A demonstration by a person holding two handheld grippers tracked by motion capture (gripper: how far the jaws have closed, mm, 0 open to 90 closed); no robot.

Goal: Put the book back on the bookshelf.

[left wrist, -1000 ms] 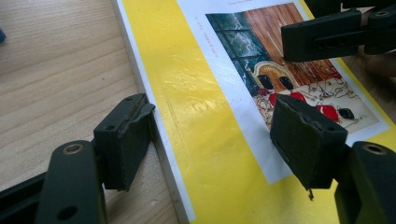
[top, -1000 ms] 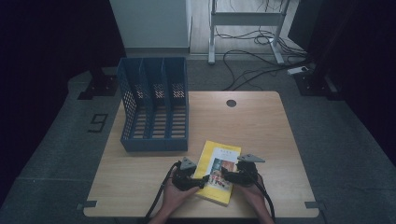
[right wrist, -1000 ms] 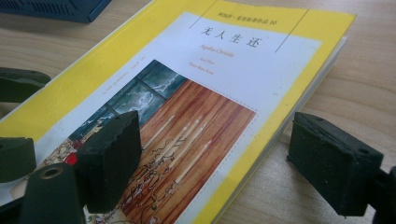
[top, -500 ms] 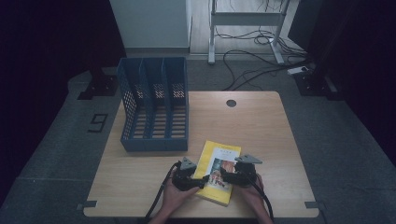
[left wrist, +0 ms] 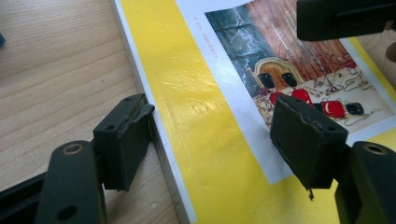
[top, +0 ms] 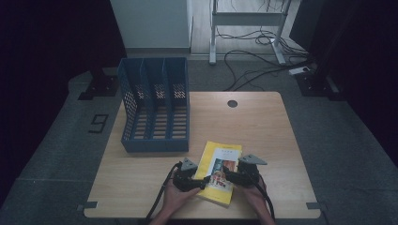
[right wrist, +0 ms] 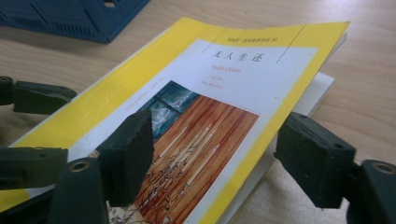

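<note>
Pale wooden table [top: 263, 126] over grey floor in a dim room, blue file rack [top: 155, 112] well beyond both grippers. Yellow book [top: 219, 171] flat between them, cover reading "Agatha Christie" under Chinese characters. Left gripper [left wrist: 219, 135] released, straddling the spine edge; right gripper [right wrist: 224, 161] just been closing, astride the opposite edge, apparently not yet pressing.

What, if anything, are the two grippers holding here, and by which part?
Neither grips yet. The left gripper straddles the yellow book at its spine edge; the right gripper, its jaws just closing, straddles the opposite edge, cover slightly lifted.
</note>
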